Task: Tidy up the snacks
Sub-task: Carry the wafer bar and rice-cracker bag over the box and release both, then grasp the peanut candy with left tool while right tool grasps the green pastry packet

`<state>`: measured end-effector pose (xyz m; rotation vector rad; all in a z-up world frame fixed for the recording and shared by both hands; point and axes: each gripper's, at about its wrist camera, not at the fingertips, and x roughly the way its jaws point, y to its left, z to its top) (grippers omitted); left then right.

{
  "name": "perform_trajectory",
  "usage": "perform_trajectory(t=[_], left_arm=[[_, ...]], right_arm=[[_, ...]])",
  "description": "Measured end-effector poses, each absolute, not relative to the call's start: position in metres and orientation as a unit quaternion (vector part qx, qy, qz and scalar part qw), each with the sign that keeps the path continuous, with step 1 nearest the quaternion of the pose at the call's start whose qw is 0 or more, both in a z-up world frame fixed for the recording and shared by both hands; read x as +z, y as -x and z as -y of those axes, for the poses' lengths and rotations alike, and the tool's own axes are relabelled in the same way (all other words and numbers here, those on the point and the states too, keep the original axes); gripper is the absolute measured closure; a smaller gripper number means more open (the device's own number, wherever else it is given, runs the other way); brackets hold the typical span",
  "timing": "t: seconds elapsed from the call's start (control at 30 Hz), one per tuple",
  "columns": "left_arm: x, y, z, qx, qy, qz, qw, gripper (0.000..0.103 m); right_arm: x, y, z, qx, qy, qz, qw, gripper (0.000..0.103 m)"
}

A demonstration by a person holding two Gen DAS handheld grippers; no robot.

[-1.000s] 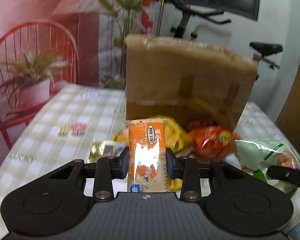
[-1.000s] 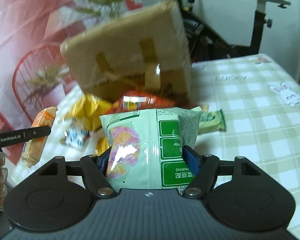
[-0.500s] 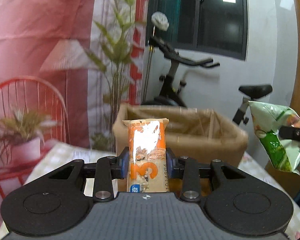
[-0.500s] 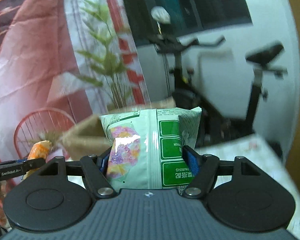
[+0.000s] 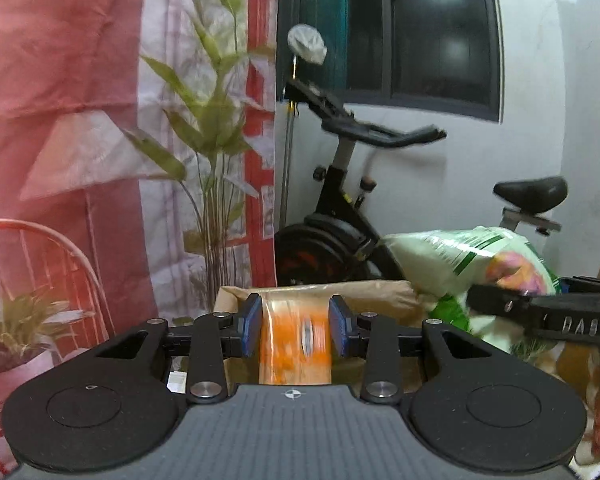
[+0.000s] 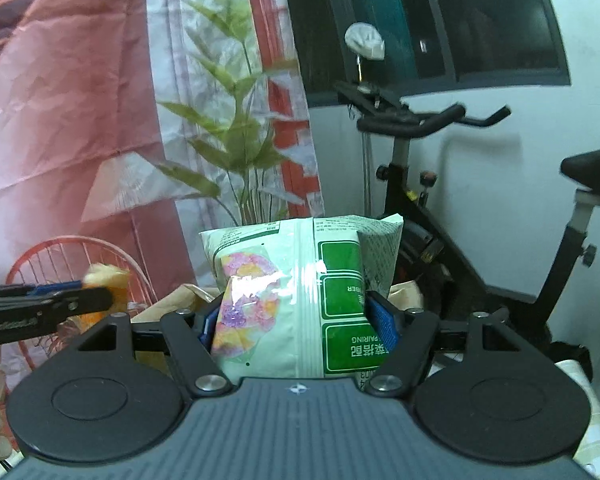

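**Both grippers loaded above the cardboard box**

The left gripper [image 5: 295, 330] is clamped on a narrow orange plastic snack packet [image 5: 296, 348], blue pads pressing on both of its long sides, and the packet stands upright between the fingers, blurred in this view. Just beyond it sits the open brown cardboard box [image 5: 364, 292], its rim showing on either side of the packet.

Over on the right, the right gripper [image 6: 300, 320] grips a puffy pale-green plastic snack bag with dark green label panels and a pastel picture [image 6: 300, 292]. Its jaws stand wide, squeezing the bag at its lower part, and the bag's top rises well above the fingers. From the left camera the same green bag [image 5: 472, 264] hangs at the right edge of the box, pinched in the black fingers of the right gripper [image 5: 512, 308].

From the right camera, the left gripper [image 6: 80, 298] pokes in at the far left with the orange packet [image 6: 104, 280] in its tip, and the box [image 6: 180, 300] peeks out behind the fingers.

Behind it all: a black exercise bike [image 5: 352, 200] against the white wall, a leafy green plant [image 5: 216, 120], and a red printed backdrop [image 5: 60, 80] to the left.
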<state>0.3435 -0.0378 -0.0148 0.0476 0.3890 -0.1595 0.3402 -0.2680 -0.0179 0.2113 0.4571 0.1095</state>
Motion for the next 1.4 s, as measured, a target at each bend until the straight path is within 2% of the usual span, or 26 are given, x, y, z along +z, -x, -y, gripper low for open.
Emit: perform_trajectory(t=[0.23, 0.37, 0.47, 0.7, 1.03, 1.2, 1.3, 1.33, 1.4], left_arm=[[-0.028, -0.389, 0.034, -0.087, 0.001, -0.223, 0.971, 0.063], [-0.024, -0.381, 0.023, -0.101, 0.008, -0.215, 0.971, 0.048], [-0.021, -0.372, 0.014, -0.114, 0.026, -0.229, 0.966, 0.047], [-0.015, -0.317, -0.014, -0.106, 0.049, -0.215, 0.970, 0.031], [-0.048, -0.253, -0.043, -0.042, 0.021, -0.240, 0.970, 0.031], [-0.076, -0.220, -0.035, -0.022, 0.002, -0.247, 0.969, 0.031], [-0.096, -0.212, -0.023, -0.031, 0.008, -0.269, 0.963, 0.032], [-0.105, -0.211, -0.019, -0.040, 0.013, -0.283, 0.958, 0.033], [-0.123, -0.209, -0.010, -0.053, 0.023, -0.309, 0.949, 0.044]], right_arm=[[-0.048, -0.377, 0.261, 0.041, -0.112, -0.289, 0.950, 0.027], [-0.044, -0.369, 0.267, 0.049, -0.126, -0.285, 0.949, 0.019], [-0.039, -0.358, 0.274, 0.057, -0.129, -0.278, 0.950, 0.019], [-0.032, -0.305, 0.294, 0.069, -0.138, -0.262, 0.953, 0.015], [-0.057, -0.223, 0.308, 0.075, -0.138, -0.247, 0.956, 0.016], [-0.099, -0.199, 0.314, 0.050, -0.129, -0.294, 0.946, 0.032], [-0.122, -0.189, 0.316, 0.040, -0.125, -0.326, 0.936, 0.035], [-0.130, -0.187, 0.315, 0.038, -0.120, -0.336, 0.933, 0.035], [-0.141, -0.182, 0.312, 0.038, -0.112, -0.352, 0.929, 0.037]])
